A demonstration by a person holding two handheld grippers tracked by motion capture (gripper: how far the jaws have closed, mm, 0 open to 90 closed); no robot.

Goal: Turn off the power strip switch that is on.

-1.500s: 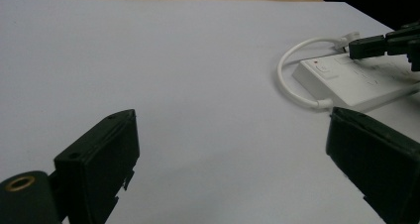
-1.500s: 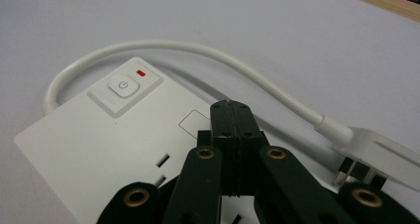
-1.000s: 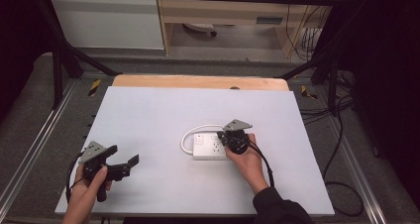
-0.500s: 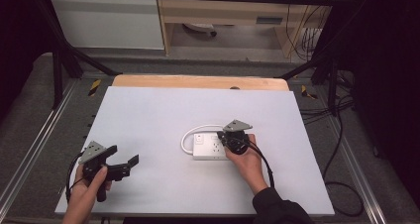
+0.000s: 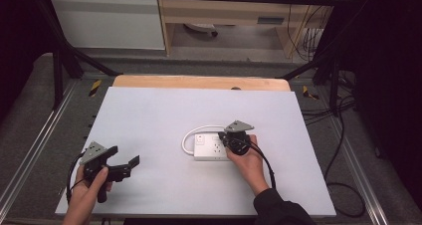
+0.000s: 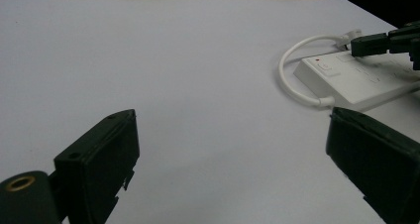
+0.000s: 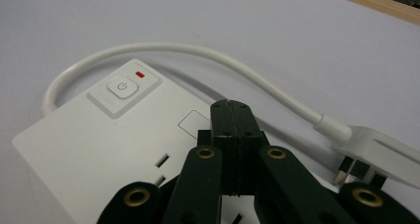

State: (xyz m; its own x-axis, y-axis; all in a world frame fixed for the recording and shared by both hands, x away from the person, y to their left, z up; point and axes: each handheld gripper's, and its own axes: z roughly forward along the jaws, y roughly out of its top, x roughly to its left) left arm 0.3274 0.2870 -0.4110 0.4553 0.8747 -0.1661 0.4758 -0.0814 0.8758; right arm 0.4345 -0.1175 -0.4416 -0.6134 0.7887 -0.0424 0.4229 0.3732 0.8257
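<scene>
Right tool (image 7: 232, 116), jaws pressed together and empty, hovers over my white power strip (image 5: 215, 146) mid-worktop (image 5: 149, 115), short of its power button (image 7: 121, 87). Left tool (image 5: 122, 161) waits spread apart. Next, I judge, a careful downward press on that button.

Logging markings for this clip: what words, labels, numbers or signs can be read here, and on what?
No words or numbers are legible.
Power symbol: on the push button of the white power strip.
Small red mark beside that button: plain, no text.
</scene>
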